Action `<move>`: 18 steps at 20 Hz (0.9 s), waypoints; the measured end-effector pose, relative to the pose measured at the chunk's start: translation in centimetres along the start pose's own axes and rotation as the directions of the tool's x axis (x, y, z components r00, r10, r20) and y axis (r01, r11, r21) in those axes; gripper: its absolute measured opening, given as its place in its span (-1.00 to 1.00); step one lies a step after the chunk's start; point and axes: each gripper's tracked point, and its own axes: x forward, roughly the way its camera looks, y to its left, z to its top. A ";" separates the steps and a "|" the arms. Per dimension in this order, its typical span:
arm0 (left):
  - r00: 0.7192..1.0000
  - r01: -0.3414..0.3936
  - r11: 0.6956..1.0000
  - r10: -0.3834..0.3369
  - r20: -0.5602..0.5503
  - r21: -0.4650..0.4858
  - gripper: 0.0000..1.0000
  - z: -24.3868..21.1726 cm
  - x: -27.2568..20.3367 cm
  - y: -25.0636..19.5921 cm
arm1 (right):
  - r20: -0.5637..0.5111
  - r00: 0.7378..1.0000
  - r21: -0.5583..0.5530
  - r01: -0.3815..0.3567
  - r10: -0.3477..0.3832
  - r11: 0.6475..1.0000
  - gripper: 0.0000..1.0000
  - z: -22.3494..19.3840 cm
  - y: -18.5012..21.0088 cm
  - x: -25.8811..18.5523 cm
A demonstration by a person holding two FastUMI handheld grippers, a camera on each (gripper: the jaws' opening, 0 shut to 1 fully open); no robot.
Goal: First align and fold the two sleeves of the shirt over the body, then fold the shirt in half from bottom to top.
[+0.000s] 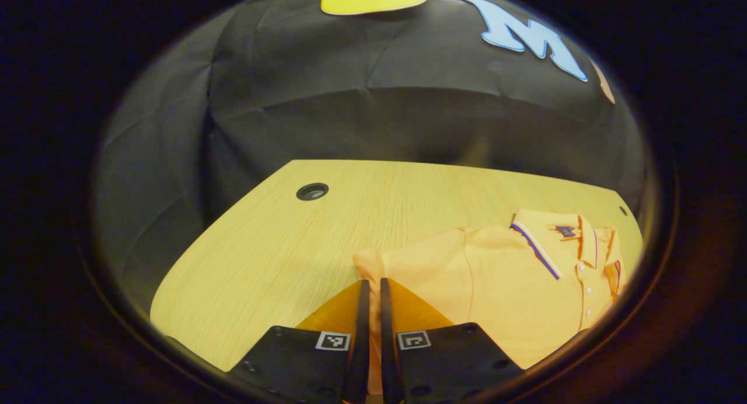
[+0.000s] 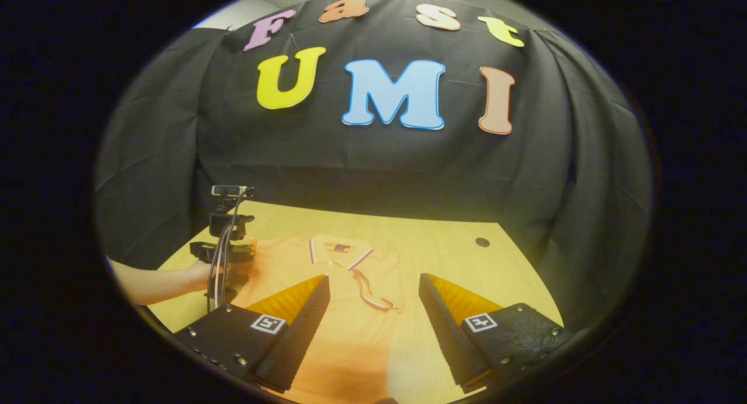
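An orange polo shirt [image 1: 513, 287] lies flat on the wooden table [image 1: 280, 246], its striped collar [image 1: 548, 240] toward the back wall. My left gripper [image 1: 373, 287] is shut on the edge of the shirt's sleeve [image 1: 369, 263], and orange cloth shows in the thin gap between its fingers. In the right gripper view the shirt [image 2: 344, 334] spreads below my right gripper [image 2: 373, 277], which hangs open over the body. The other sleeve lies folded across the chest, with its striped cuff [image 2: 373, 296] below the collar [image 2: 340, 249]. Far left, a hand [image 2: 198, 275] holds the left gripper [image 2: 236, 258] at the shirt's sleeve.
A round cable hole [image 1: 312, 191] sits in the tabletop near the back left; the right gripper view has a cable hole [image 2: 482, 241] at the back right. Black cloth walls close off the table's far side. Bare wood [image 2: 502, 281] lies to the right of the shirt.
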 end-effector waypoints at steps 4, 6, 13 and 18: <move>1.000 0.008 1.000 -0.009 0.003 0.026 -0.85 0.9 -0.7 -0.9 | -0.013 1.000 0.008 0.026 -0.026 1.000 0.91 -0.8 -1.1 -0.2; 0.999 0.007 1.000 -0.007 0.039 0.012 -0.85 2.3 -1.7 -1.2 | -0.013 0.999 0.010 0.034 -0.034 0.999 0.91 -0.8 -1.5 -0.2; 0.988 0.060 0.996 -0.069 0.140 0.071 -0.85 6.6 -5.1 -5.0 | -0.007 1.000 0.025 0.021 -0.021 0.999 0.92 -0.8 -1.1 -0.2; 0.982 0.124 0.980 -0.143 0.120 0.153 -0.85 6.0 -5.5 -8.9 | -0.017 1.000 0.041 0.026 -0.026 0.999 0.92 -1.3 -0.2 -0.2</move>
